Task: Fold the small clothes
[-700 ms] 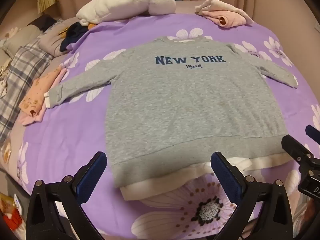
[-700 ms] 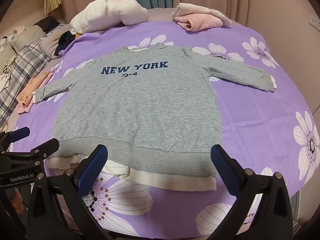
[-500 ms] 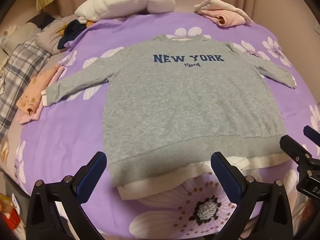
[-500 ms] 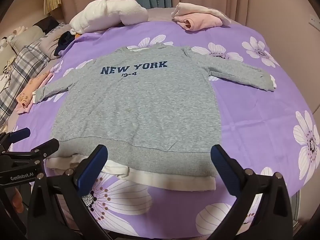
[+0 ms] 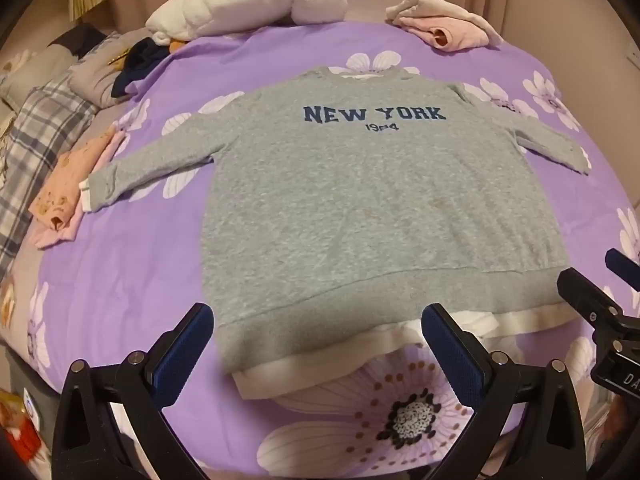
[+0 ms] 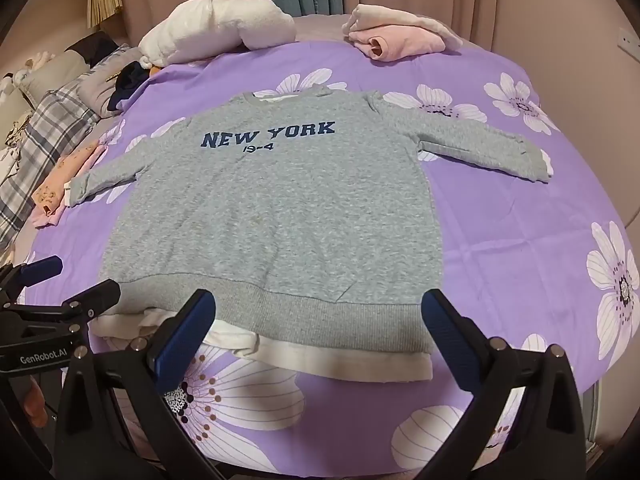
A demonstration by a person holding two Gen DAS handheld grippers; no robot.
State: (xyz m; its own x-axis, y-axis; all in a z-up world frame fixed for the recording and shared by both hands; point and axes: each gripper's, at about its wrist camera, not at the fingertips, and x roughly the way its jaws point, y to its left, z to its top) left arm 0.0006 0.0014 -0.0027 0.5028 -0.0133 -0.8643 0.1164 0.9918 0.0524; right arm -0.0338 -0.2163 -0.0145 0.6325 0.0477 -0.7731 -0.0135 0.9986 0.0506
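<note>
1. Right now a grey sweatshirt (image 5: 376, 216) lies flat, front up, in the middle of the purple flowered bedspread (image 5: 120, 280), its "NEW YORK" lettering (image 5: 374, 114) in navy across the chest.
2. Both sleeves are spread out to the sides, and a white band shows under the ribbed hem (image 6: 320, 320) along the near edge; that band is bunched at the hem's left corner.
3. At the far edge sit a white bundle (image 5: 248, 0) and a folded pink garment (image 5: 444, 28); a peach and pink pile (image 5: 64, 196) lies by the left cuff.
4. Over the near hem hangs the left gripper (image 5: 318, 354), jaws spread wide with nothing between them, its blue pads (image 5: 182, 354) clear of the cloth.
5. Beside it, over the hem's right half, the right gripper (image 6: 320, 338) hangs the same way, wide apart and empty.
6. Each gripper's tips show at the edge of the other's view, close together near the hem.
</note>
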